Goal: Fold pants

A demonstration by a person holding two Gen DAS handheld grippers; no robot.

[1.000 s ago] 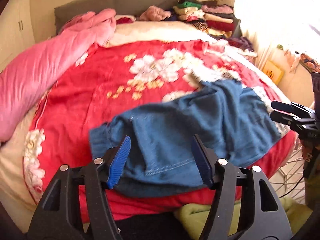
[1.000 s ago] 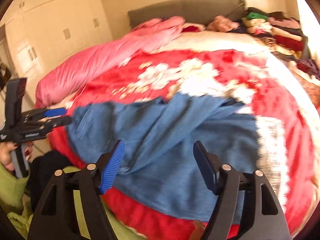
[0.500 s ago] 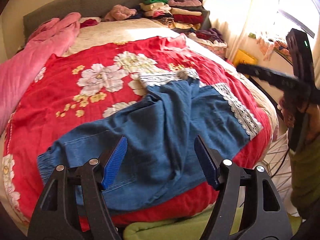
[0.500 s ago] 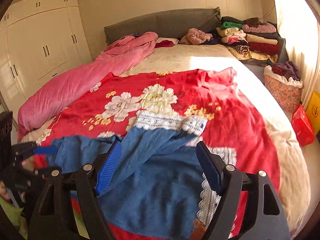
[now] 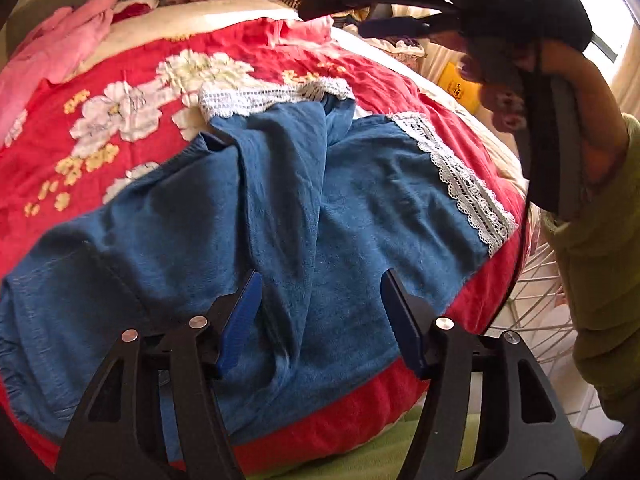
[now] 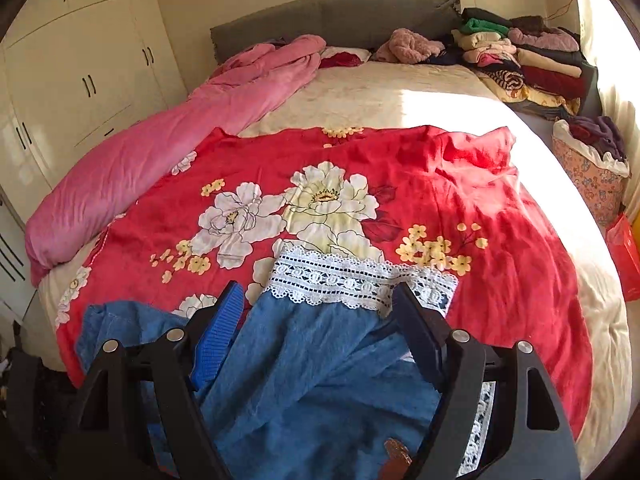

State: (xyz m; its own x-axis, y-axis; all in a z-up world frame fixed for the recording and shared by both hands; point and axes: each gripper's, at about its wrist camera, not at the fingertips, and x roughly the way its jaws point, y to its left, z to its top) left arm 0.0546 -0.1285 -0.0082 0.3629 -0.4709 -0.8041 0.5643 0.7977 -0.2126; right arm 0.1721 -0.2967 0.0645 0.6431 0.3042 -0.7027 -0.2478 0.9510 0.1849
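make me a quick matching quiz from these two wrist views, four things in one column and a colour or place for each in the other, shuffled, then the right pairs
Things:
1. pants
2. lace cuff
3. rolled quilt
4. stack of folded clothes

Colour or place:
A. pink, along the bed's left side in the right wrist view
B. white, at the end of a pant leg
C. far right corner of the bed, by the headboard
D. blue, spread on the red flowered blanket

Pairs: 1-D, 2-B, 3-A, 4-C
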